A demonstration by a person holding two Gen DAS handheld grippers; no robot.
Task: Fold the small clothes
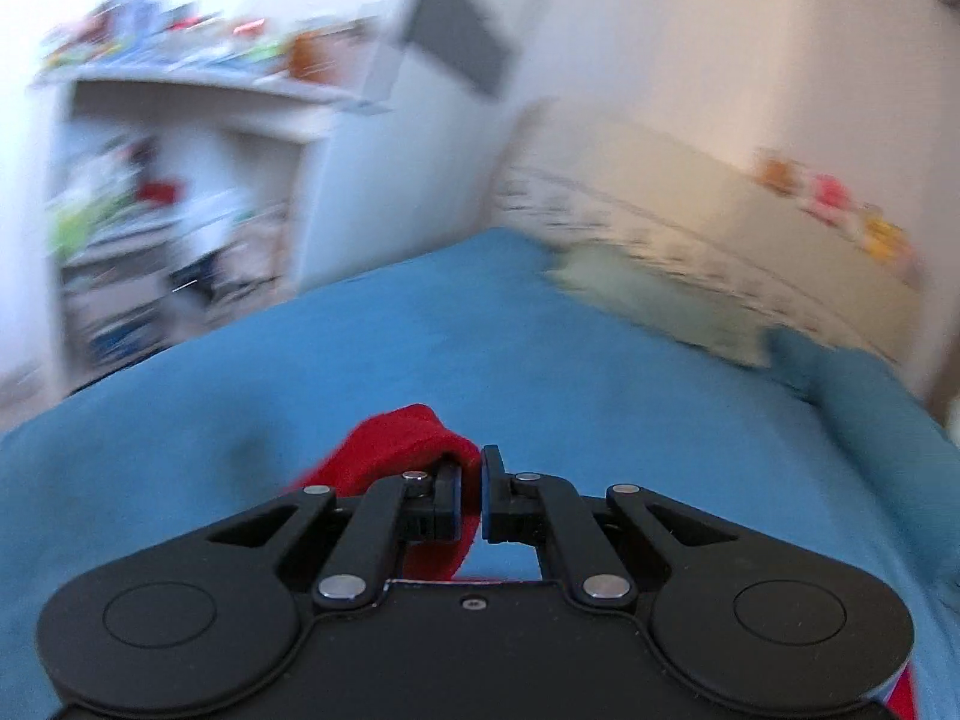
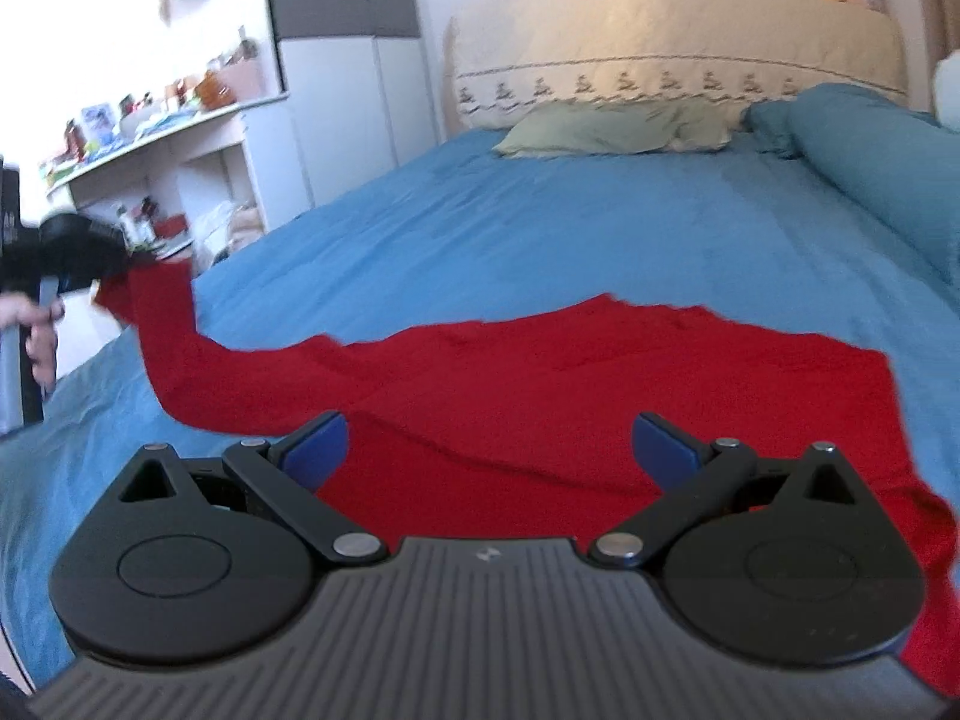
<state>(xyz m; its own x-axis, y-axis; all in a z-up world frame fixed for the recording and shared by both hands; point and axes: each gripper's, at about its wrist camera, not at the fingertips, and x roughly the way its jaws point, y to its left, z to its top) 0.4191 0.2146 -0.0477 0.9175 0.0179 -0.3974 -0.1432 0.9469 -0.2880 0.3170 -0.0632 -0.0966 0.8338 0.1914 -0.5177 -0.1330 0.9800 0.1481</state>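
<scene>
A red garment [image 2: 600,396] lies spread on the blue bed cover [image 2: 540,228] in the right wrist view. One long part of it stretches up to the left, where my left gripper [image 2: 120,267] holds its end lifted above the bed edge. In the left wrist view my left gripper [image 1: 472,480] is shut on a fold of the red cloth [image 1: 390,444]. My right gripper [image 2: 489,444] is open and empty, hovering over the near part of the garment.
A green pillow [image 2: 618,129] and a blue bolster [image 2: 870,150] lie at the head of the bed by the cream headboard [image 2: 678,48]. White shelves with clutter [image 2: 150,138] stand left of the bed.
</scene>
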